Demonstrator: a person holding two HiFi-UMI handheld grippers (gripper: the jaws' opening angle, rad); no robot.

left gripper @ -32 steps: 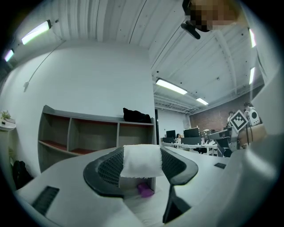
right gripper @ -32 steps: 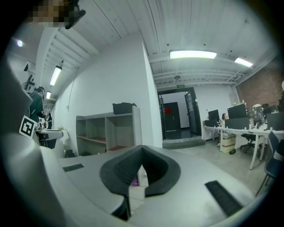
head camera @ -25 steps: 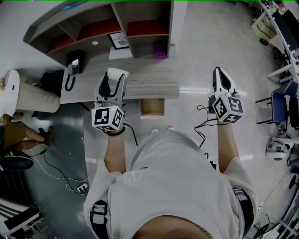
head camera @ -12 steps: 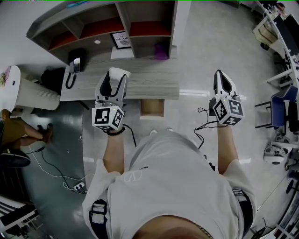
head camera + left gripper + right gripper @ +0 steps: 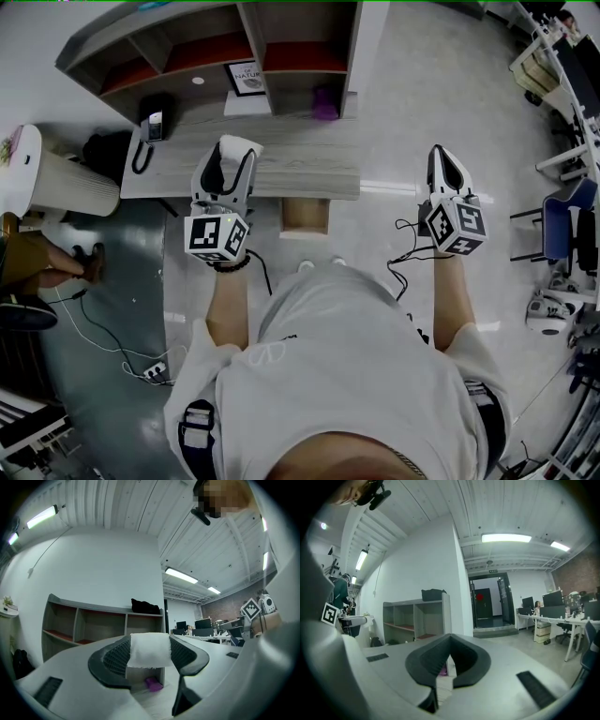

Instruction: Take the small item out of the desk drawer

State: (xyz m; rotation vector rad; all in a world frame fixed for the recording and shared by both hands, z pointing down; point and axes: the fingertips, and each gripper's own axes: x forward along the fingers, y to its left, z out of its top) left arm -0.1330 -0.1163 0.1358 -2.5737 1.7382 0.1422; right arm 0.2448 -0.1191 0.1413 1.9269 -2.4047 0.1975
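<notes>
A grey desk (image 5: 300,164) with a shelf unit (image 5: 216,56) stands in front of me. Its drawer (image 5: 305,216) sticks out under the front edge, showing a tan inside. My left gripper (image 5: 230,150) hovers over the desk top, shut on a small white item (image 5: 149,649) that spans the gap between its pads. In the left gripper view my left gripper (image 5: 149,652) points level at the shelves. My right gripper (image 5: 442,155) is held off the desk's right end over the floor. In its own view my right gripper (image 5: 450,638) has its jaws together and nothing between them.
On the desk are a black telephone (image 5: 150,131), a framed card (image 5: 246,77) and a purple object (image 5: 324,103). A white ribbed bin (image 5: 70,192) and a person's foot (image 5: 89,262) are at the left. Cables and a power strip (image 5: 155,370) lie on the floor; chairs (image 5: 562,220) stand at the right.
</notes>
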